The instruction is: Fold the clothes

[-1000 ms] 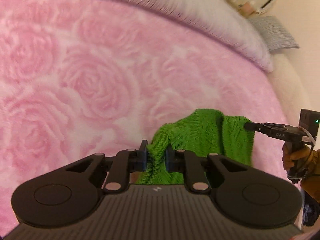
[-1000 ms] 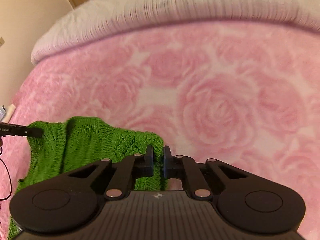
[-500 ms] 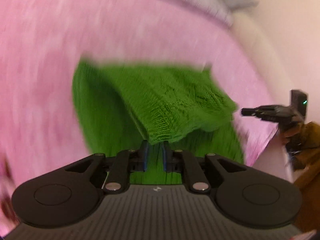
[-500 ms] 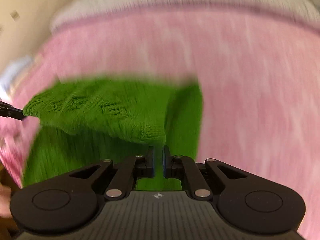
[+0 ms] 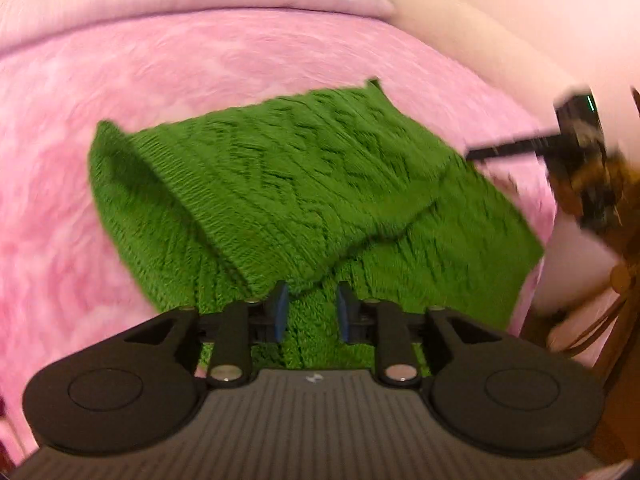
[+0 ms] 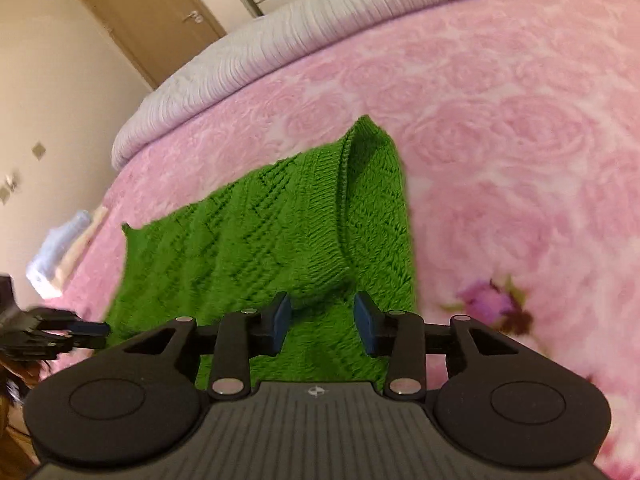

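Note:
A green knitted garment lies on the pink rose-patterned blanket, its top layer folded over onto the lower layer. In the left wrist view my left gripper is open just behind the folded layer's near corner, nothing between its fingers. The right gripper shows there as a blurred dark bar at the garment's right corner. In the right wrist view the green knitted garment spreads ahead, and my right gripper stands open behind the folded edge. The left gripper appears at the far left by the garment's corner.
A white ribbed cover runs along the far side of the blanket. A brown door and cream wall stand beyond. A pale folded item lies at the bed's left edge. A person's hand holds the right gripper.
Both grippers carried the garment's edge over and down onto the lower layer, then opened and let it go. The folded layer now rests flat.

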The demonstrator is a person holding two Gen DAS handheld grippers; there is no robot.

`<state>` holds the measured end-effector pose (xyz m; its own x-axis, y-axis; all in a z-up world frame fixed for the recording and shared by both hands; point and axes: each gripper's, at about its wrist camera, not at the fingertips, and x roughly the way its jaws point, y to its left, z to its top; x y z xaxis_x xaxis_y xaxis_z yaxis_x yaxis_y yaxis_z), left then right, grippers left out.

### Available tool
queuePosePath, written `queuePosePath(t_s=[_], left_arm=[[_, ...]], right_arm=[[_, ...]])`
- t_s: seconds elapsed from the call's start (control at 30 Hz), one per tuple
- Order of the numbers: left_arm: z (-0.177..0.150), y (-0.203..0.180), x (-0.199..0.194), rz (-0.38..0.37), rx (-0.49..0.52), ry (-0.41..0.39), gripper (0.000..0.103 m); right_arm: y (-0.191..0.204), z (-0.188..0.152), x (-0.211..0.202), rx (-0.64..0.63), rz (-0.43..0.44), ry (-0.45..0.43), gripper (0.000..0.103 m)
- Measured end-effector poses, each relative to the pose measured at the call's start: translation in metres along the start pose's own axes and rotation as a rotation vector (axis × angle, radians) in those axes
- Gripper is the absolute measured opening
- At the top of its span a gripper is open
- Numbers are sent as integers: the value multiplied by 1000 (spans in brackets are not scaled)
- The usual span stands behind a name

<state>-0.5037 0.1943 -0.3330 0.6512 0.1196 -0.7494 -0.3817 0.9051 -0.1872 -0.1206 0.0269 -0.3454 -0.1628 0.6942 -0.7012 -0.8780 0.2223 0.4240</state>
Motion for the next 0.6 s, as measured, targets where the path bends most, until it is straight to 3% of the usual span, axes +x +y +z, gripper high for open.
queuePosePath(t_s=[0.13,0.27,0.43,0.6], left_arm=[[-14,-20,3,61,216,-8,29],[-26,-40,-4,163,327,-59,30],[-23,-63,-12,278,442,-92,32],[-15,-69,10,328,559,-44,33]], right_arm=[[-4,-9,0,73,39,-40,41],[-9,-32,-15,243,59,-64,41],[-11,-34,-16,497,138,-69,45],[-18,-28,3,657,166,-79,46]])
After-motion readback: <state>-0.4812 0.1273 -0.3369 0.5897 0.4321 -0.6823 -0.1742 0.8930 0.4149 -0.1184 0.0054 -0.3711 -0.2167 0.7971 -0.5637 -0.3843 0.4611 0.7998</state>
